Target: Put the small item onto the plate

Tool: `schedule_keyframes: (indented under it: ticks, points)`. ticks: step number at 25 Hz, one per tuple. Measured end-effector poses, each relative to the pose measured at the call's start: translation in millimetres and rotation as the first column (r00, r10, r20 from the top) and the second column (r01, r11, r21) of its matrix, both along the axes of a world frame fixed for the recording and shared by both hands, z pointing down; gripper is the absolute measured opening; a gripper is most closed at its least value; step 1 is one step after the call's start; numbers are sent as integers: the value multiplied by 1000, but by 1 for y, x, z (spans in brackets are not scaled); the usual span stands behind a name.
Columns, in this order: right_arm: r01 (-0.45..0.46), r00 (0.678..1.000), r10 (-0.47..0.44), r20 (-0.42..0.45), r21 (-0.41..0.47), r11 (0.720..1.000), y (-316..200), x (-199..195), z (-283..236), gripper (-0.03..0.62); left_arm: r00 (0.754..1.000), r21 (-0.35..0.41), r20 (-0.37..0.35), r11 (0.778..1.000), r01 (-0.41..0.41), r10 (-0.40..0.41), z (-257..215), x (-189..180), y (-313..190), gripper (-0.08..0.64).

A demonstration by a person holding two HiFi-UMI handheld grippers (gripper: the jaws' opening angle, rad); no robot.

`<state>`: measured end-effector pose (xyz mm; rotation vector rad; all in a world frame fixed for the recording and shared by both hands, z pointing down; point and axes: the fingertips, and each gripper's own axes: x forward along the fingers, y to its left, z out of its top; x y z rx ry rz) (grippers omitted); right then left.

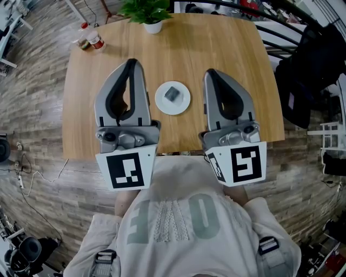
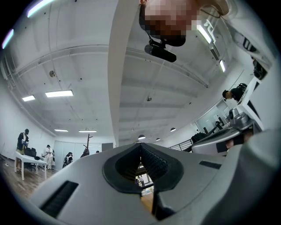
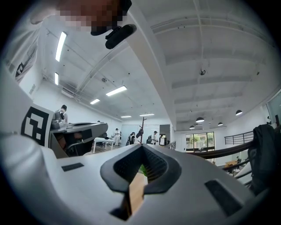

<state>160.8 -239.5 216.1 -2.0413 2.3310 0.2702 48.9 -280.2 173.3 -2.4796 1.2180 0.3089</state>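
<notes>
A white round plate (image 1: pixel 181 104) sits in the middle of the wooden table (image 1: pixel 232 48). A small dark grey item (image 1: pixel 172 93) lies on it. My left gripper (image 1: pixel 131 61) hovers just left of the plate, and my right gripper (image 1: pixel 210 72) just right of it, both nearer the table's front edge. Both point away from me and tilt upward, so both gripper views show ceiling and room. The left gripper (image 2: pixel 140 145) is shut with its tips meeting and nothing between them. The right gripper (image 3: pixel 142 146) is shut and empty too.
A potted green plant (image 1: pixel 147 13) stands at the table's far edge, and two small jars (image 1: pixel 89 39) stand at the far left corner. A dark chair with cloth over it (image 1: pixel 311 70) is beyond the table's right side. People stand far off in the room (image 2: pixel 23 143).
</notes>
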Motion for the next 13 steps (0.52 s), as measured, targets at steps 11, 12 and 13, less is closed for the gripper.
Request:
schedule_keyframes:
  ticks: [11,12,13]
  points:
    - [-9,1000,9,-5,-14,1000,-1,-3,2,17,1000,11,-19,1000,-2,2,-3,-6,2,8]
    - [-11,1000,11,-4,-19,1000,-1,-3,4,17,1000,11,-18,1000,-2,2,-3,-6,2,8]
    - [-13,1000,13,-4,-24,1000,-2,-3,5,17,1000,11,-17,1000,-3,3,-3,-6,2,9]
